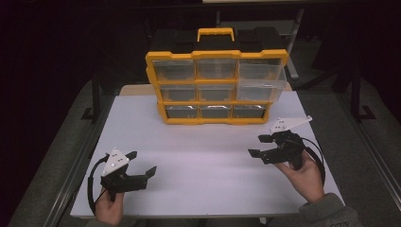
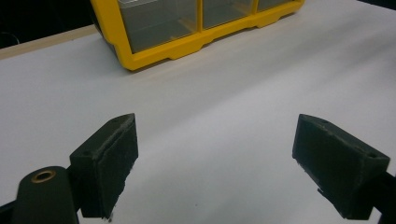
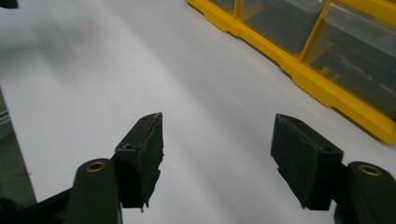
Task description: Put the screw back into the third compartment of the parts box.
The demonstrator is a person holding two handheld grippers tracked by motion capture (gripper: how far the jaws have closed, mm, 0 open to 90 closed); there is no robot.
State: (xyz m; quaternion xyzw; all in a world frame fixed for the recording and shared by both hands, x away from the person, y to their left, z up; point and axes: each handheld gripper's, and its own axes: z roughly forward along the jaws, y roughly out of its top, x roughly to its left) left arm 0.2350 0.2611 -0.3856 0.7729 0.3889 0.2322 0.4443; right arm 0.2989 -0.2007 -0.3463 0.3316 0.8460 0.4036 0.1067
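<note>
Left gripper [image 1: 143, 163] is held low over the near left part of the white table [image 1: 198, 142] by the person's left hand [image 1: 109, 206], which enters from the bottom edge. Its jaws are spread wide with nothing between them — bare tabletop shows in the gap in the left gripper view [image 2: 215, 154].

The yellow drawer organizer [image 1: 215, 87] stands upright at the far middle of the table, clear drawers facing the person, well apart from both grippers.

Right gripper [image 1: 259, 145] sits over the near right part of the table, gripped by the right hand [image 1: 305, 177], pointing leftward. Its jaws stand apart and empty [image 3: 217, 158] — the organizer's yellow base lies ahead and to the right in that view.
</note>
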